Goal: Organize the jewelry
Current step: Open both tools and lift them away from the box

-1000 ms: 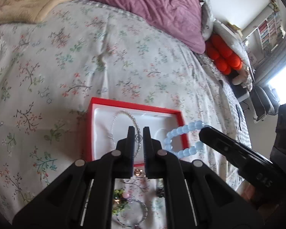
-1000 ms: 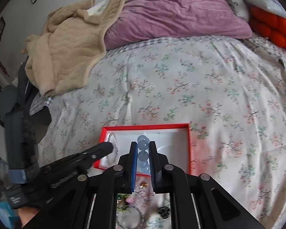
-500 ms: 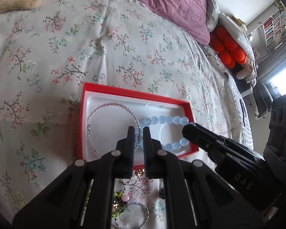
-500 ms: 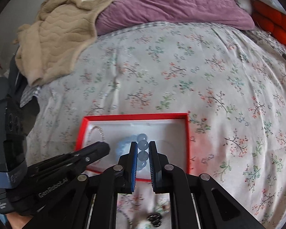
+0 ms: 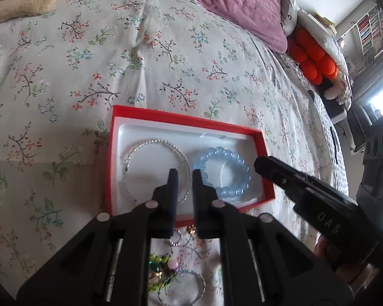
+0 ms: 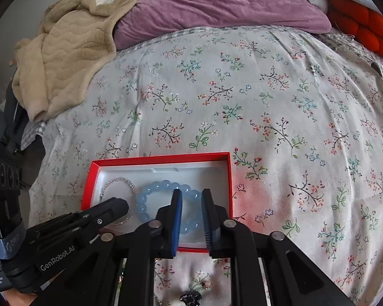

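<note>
- The blue bead bracelet point(image 6: 166, 204) was seen lying in the right half of the red jewelry box point(image 6: 226, 178), just beside the silver bangle point(image 5: 155, 168) in the left half; the box was set on a floral bedspread point(image 6: 242, 97).
- The right gripper point(image 6: 191, 196) was pictured over the near side of the bracelet with its jaws parted and nothing pinched between them, the beads being visible in the gap.
- The left gripper point(image 5: 182, 176) was held over the box with its fingers drawn close but a narrow gap left, and nothing was gripped; whether the bangle was touched could not be told.
- Loose pieces were left outside the box on the sheet: a small ring point(image 5: 176, 239), a green and pink cluster point(image 5: 160, 270) and a second thin bangle point(image 5: 191, 285), with dark pieces point(image 6: 191, 297) seen in the right wrist view.
- It was judged that the bracelet could be snagged on a pad and dragged out if the right gripper were lifted carelessly, since a bead sat between the fingers.
- The light box could be tipped or shoved on the soft bedding if its near rim were pressed by either tool.
- The thin bangle could be bent or flicked onto the bracelet by the left fingers.
- "GenRobot.AI" point(image 6: 57, 256) was read on the left tool's body, and "DAS" point(image 5: 328, 220) on the right tool's.
</note>
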The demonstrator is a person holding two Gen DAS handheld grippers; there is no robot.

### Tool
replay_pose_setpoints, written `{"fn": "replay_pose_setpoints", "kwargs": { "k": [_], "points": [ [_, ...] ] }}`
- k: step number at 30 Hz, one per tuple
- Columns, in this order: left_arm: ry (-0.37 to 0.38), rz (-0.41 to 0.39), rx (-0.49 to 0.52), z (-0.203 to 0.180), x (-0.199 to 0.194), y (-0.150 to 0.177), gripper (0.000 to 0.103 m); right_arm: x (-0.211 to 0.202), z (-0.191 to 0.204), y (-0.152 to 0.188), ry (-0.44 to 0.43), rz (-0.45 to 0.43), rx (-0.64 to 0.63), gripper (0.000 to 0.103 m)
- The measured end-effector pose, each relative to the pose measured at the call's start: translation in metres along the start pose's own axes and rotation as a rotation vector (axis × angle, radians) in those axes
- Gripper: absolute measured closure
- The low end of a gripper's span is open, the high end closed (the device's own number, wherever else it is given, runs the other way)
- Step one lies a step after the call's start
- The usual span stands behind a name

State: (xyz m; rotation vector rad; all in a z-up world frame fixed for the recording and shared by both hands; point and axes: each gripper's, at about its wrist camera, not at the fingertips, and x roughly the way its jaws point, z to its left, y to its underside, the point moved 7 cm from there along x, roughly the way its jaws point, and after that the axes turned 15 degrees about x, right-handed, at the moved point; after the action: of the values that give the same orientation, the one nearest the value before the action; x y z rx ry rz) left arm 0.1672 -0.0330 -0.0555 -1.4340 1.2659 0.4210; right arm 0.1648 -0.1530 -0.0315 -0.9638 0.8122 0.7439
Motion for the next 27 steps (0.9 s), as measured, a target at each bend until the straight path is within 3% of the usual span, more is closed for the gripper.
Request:
{"fn": "replay_pose_setpoints", "kwargs": {
  "k": [4, 8, 10, 11, 12, 16, 20, 27],
  "points": [
    [-0.018, 0.0, 0.05, -0.008, -0.017, 0.006, 0.061, -0.014, -0.001, 0.001, 0.002, -0.011, -0.018, 0.085],
    [-0.036, -0.005, 0.099, -0.012, -0.035, 0.018, 0.044, -0.033, -0.003, 0.006, -0.002, -0.028, -0.04, 0.079],
    [-0.058, -0.005, 0.122, -0.01, -0.045, 0.027, 0.035, -0.04, -0.005, 0.011, 0.002, -0.033, -0.046, 0.065],
    [-0.07, -0.003, 0.132, -0.009, -0.05, 0.032, 0.033, -0.042, -0.006, 0.013, 0.002, -0.035, -0.047, 0.046],
    [-0.079, -0.004, 0.139, -0.008, -0.053, 0.035, 0.029, -0.047, -0.007, 0.017, 0.002, -0.044, -0.048, 0.037],
    [-0.121, 0.005, 0.148, -0.001, -0.062, 0.054, 0.024, -0.054, -0.005, 0.034, 0.008, -0.047, -0.074, 0.035],
    [-0.182, 0.012, 0.138, 0.007, -0.063, 0.072, 0.023, -0.05, -0.007, 0.054, 0.035, -0.035, -0.081, 0.026],
    [-0.281, 0.078, 0.161, 0.024, -0.051, 0.111, 0.023, -0.029, -0.019, 0.087, 0.129, 0.013, -0.132, 0.025]
  ]
}}
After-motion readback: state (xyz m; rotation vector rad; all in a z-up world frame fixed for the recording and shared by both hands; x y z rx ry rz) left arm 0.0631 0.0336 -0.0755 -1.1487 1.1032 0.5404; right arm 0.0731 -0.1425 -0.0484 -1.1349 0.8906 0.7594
